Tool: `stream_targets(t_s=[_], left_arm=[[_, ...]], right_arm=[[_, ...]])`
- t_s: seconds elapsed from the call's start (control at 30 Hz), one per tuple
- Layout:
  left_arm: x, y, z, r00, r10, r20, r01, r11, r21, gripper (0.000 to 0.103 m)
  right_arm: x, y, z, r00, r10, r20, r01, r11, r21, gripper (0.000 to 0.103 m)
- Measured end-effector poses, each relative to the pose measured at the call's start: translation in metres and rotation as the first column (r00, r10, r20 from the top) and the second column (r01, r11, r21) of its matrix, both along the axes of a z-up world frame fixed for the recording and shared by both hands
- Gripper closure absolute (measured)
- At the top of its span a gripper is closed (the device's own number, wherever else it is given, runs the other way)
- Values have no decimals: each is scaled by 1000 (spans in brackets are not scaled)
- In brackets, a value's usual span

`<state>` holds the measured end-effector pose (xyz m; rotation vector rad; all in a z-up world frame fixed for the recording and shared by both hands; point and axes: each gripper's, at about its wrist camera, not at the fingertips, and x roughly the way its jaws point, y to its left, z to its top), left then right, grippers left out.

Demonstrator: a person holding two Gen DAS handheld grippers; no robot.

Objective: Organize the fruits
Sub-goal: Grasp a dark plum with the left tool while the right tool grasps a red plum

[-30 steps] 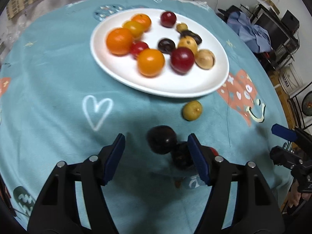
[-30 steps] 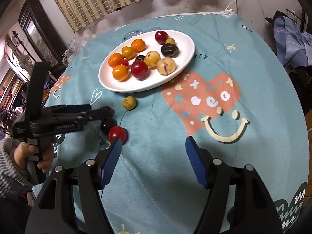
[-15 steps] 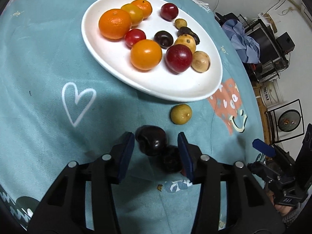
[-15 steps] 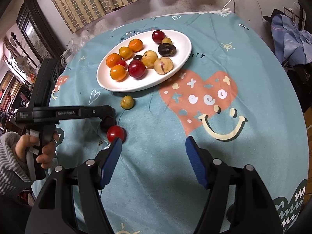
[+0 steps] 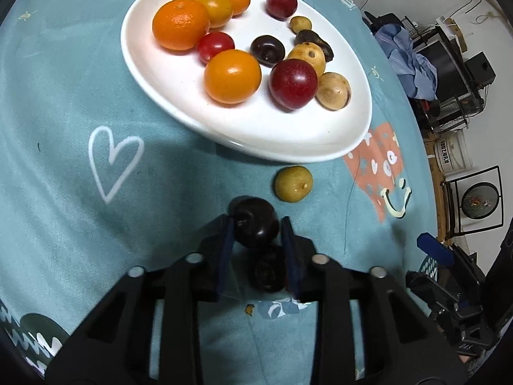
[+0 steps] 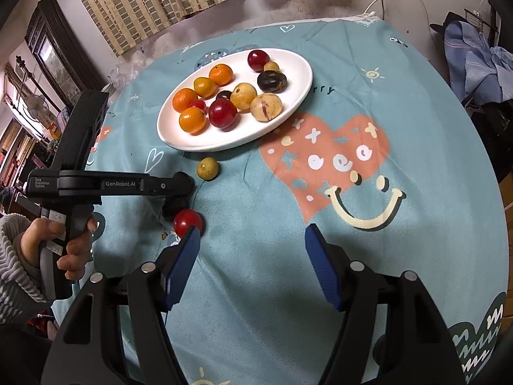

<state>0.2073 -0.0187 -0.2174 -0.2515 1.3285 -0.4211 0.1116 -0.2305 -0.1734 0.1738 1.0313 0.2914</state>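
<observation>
My left gripper [image 5: 256, 224] is shut on a dark plum [image 5: 255, 223], just in front of the white plate [image 5: 179, 102]. A second dark fruit [image 5: 267, 272] lies under the gripper. A yellow-green fruit [image 5: 293, 183] lies on the cloth between plum and plate; it also shows in the right wrist view [image 6: 207, 168]. The plate [image 6: 298, 102] holds several oranges, red plums and yellow fruits. A red tomato [image 6: 187, 221] lies on the cloth near my right gripper [image 6: 251, 247], which is open and empty. The left gripper [image 6: 182, 181] shows from the side there.
The round table wears a teal cloth [image 6: 416, 128] with a coral heart and smiley. Clothes and shelves [image 5: 416, 54] stand beyond the table edge. A person's hand [image 6: 64, 240] holds the left gripper's handle.
My left gripper has moved forward and closed its jaws onto the dark plum. The right gripper has stayed put.
</observation>
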Motion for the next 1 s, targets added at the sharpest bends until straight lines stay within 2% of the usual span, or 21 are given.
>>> stream_targets(t_s=[0.2, 0.37, 0.43, 0.57, 0.67, 0.73, 0.87, 1.0], left_arm=[[-12, 16, 9, 998, 38, 50, -38, 999, -1, 74], [-34, 37, 28, 989, 47, 138, -61, 994, 94, 74], [-41, 45, 29, 988, 56, 147, -72, 991, 109, 74], [-53, 56, 28, 987, 89, 134, -103, 990, 100, 74], [-60, 58, 25, 987, 99, 123, -110, 990, 91, 74], [-63, 57, 20, 989, 98, 112, -108, 991, 84, 74], [-67, 48, 16, 992, 79, 100, -87, 993, 74, 74], [-77, 29, 19, 991, 13, 132, -30, 992, 126, 74]], right_arm=[[0, 10, -1, 999, 49, -3, -49, 999, 2, 35], [13, 54, -15, 978, 205, -37, -206, 978, -44, 35], [23, 72, -25, 967, 247, -59, -250, 967, -52, 35], [40, 89, -44, 956, 269, -120, -275, 961, -36, 56], [43, 94, -50, 950, 284, -132, -292, 955, -50, 64], [39, 95, -48, 946, 296, -133, -303, 952, -33, 72], [30, 90, -42, 948, 295, -120, -299, 954, -22, 73], [15, 79, -34, 954, 280, -106, -284, 958, -29, 73]])
